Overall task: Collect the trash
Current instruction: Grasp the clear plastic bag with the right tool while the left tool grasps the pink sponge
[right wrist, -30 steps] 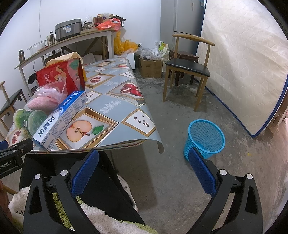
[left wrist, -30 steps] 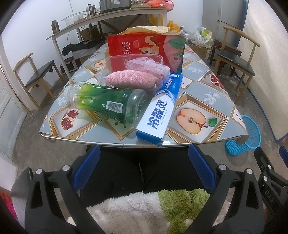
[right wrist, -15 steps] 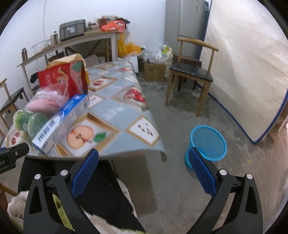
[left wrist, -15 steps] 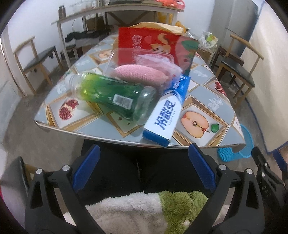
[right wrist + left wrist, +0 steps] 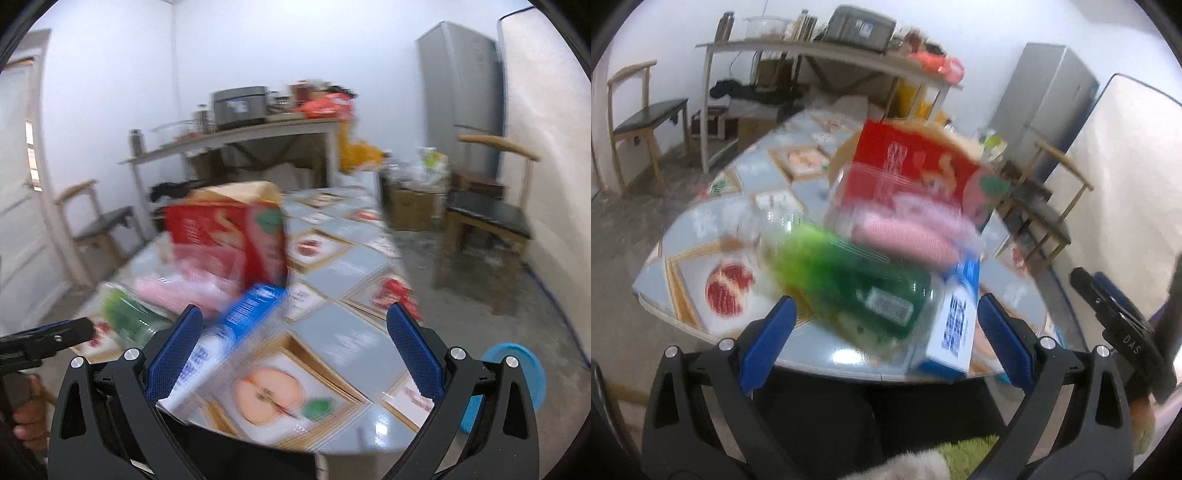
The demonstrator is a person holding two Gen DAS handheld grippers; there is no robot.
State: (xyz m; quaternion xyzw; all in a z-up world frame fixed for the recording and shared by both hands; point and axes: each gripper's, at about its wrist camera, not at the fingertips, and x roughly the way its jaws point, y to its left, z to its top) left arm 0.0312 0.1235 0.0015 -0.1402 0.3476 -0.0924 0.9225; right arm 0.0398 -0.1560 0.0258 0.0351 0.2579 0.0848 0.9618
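Left gripper (image 5: 884, 332) and right gripper (image 5: 293, 341) both spread wide, gripping nothing; ahead on the table (image 5: 354, 339) lie a green bottle (image 5: 857, 284), toothpaste box (image 5: 956, 325), a clear tray (image 5: 905, 229) holding something pink, blurred; blue basket (image 5: 517, 373) on the floor.

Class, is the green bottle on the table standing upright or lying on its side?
Lying on its side: the green bottle stretches lengthwise across the table.
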